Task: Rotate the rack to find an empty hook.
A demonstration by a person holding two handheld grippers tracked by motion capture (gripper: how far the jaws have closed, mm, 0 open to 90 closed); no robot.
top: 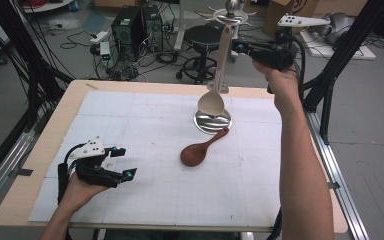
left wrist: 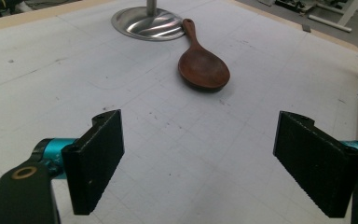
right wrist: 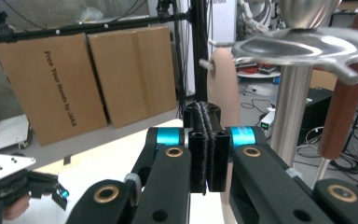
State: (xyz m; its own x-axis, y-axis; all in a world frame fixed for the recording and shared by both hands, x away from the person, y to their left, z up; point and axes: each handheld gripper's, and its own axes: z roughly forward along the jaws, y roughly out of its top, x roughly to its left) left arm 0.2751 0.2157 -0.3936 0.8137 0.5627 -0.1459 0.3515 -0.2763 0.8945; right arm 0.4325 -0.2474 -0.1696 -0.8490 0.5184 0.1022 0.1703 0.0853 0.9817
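Left hand-held gripper (top: 121, 162) rests wide open, empty, on counter (top: 40, 150); right hand-held gripper (top: 240, 47) pinches pale spoon (top: 217, 80) handle at rack (top: 213, 120), apparently hanging it; brown spoon (top: 200, 149) waits.

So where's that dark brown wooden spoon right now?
The dark brown spoon lies flat on the white mat near the table's middle, its handle tip at the steel stand's round base. It is ahead of the open left gripper.

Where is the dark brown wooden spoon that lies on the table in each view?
High view: dark brown wooden spoon at table centre, handle toward the steel stand base.
Left gripper view: spoon upper centre, beside that base.
Right gripper view: I cannot find it.
Shared landmark: the steel stand.
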